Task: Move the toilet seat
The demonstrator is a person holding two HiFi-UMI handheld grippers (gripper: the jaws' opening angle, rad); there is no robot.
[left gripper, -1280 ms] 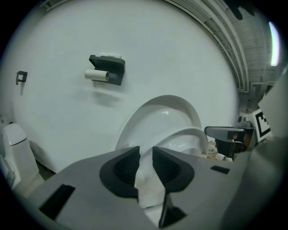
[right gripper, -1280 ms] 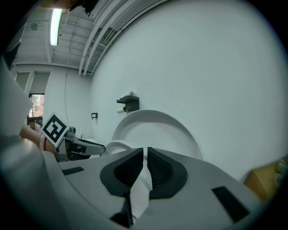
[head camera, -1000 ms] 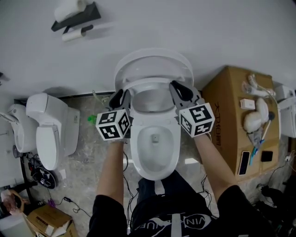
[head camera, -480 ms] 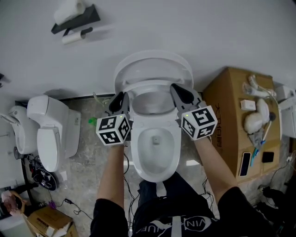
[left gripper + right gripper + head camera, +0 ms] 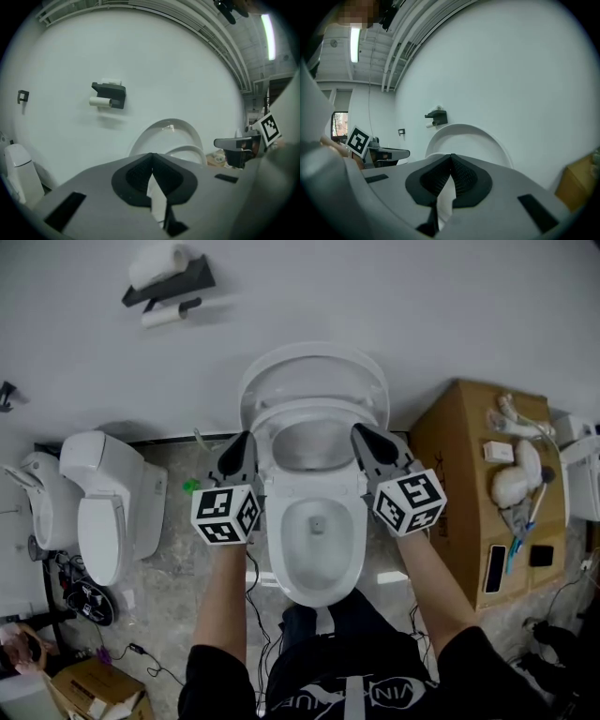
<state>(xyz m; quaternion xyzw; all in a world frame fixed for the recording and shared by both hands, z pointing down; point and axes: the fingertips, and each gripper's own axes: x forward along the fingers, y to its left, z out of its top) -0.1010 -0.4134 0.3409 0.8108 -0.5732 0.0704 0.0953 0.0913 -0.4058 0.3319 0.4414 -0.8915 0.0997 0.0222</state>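
Head view looks down into the open toilet bowl (image 5: pixel 317 521), which lies between the two grippers and holds only a little water around its drain. To the outside of the right gripper (image 5: pixel 360 431) stands a cardboard box (image 5: pixel 464 484) with white fittings and a dark flat device on its top. The print on the box's side is too small to read.

The toilet seat (image 5: pixel 314 410) stands raised between the grippers, just beyond their tips and in front of the upright lid (image 5: pixel 314 367). In each gripper view it shows to the inner side of the jaws, not between them.

The left gripper (image 5: pixel 246 439) and the right have both just closed their jaws. Their pads meet at the tips with nothing clamped.
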